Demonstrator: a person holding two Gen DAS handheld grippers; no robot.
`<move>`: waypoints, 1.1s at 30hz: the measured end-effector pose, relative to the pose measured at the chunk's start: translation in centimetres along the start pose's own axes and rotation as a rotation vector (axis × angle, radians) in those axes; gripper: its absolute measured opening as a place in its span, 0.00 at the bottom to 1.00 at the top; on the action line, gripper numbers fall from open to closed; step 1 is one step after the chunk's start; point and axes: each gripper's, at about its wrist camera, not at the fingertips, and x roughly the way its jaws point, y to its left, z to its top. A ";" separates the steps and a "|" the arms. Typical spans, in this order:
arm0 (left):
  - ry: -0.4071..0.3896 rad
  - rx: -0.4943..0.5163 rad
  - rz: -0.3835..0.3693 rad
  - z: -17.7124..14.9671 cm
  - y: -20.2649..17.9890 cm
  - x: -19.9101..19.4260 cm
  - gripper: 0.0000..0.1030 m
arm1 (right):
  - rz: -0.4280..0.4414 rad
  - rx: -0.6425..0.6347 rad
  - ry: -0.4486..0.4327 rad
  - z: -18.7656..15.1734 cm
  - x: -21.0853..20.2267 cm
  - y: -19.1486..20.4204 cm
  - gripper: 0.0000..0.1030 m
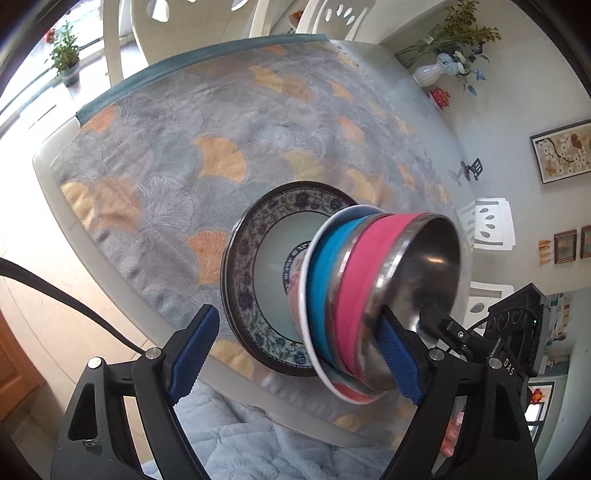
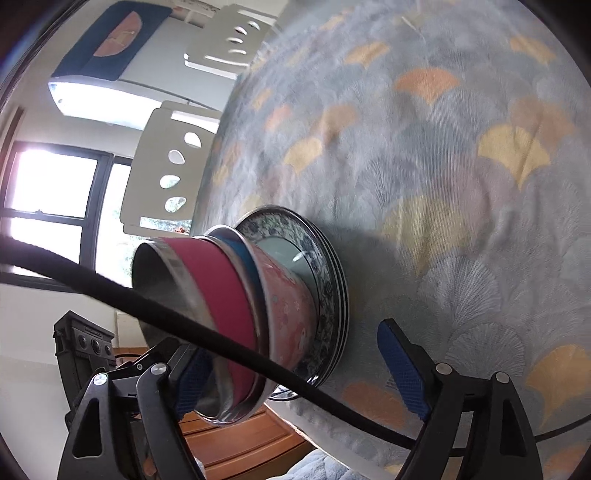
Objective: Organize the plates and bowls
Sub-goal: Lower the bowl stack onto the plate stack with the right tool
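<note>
On the leaf-patterned tablecloth (image 1: pixel 184 155) stands one stack. Floral-rimmed plates (image 1: pixel 251 280) (image 2: pixel 328 291) lie at the bottom. On them sits a white bowl with a pink pattern (image 1: pixel 347 391) (image 2: pixel 291 321), then a blue-banded steel bowl (image 1: pixel 325 258) (image 2: pixel 240 247), then a pink-banded steel bowl (image 1: pixel 365 266) (image 2: pixel 218 284) on top. My left gripper (image 1: pixel 295 315) is open with the stack's near edge between its fingers; the right pad sits at the top bowl's rim, the left pad is apart. My right gripper (image 2: pixel 291 338) is open too, one finger at the top bowl, the other over the cloth.
White chairs (image 1: pixel 332 18) (image 2: pixel 166 173) stand along the far and side edges of the table. A white vase of flowers (image 1: pixel 430 74) is at the far right corner. A black cable (image 2: pixel 184 321) crosses the right wrist view. Pale blue quilted fabric (image 1: pixel 240 435) lies at the near edge.
</note>
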 end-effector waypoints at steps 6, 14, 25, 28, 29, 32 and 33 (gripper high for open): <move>-0.041 0.091 -0.007 -0.8 -2.7 -2.3 0.82 | -0.022 -0.159 -0.041 -0.8 -1.8 3.2 0.81; -0.092 0.224 0.131 -2.0 -5.6 -4.0 0.82 | -0.129 -0.337 -0.138 -2.3 -4.1 6.4 0.81; -0.077 0.259 0.165 -3.0 -6.3 -3.6 0.82 | -0.148 -0.405 -0.134 -3.4 -4.2 7.6 0.81; -0.076 0.262 0.166 -3.2 -6.4 -3.6 0.82 | -0.143 -0.400 -0.115 -3.4 -3.8 7.5 0.81; -0.076 0.263 0.167 -3.2 -6.4 -3.6 0.82 | -0.142 -0.399 -0.112 -3.5 -3.8 7.5 0.81; -0.076 0.261 0.166 -3.4 -6.4 -3.7 0.82 | -0.140 -0.397 -0.110 -3.5 -3.8 7.5 0.81; -0.076 0.260 0.166 -3.4 -6.5 -3.7 0.82 | -0.140 -0.396 -0.108 -3.5 -3.7 7.4 0.81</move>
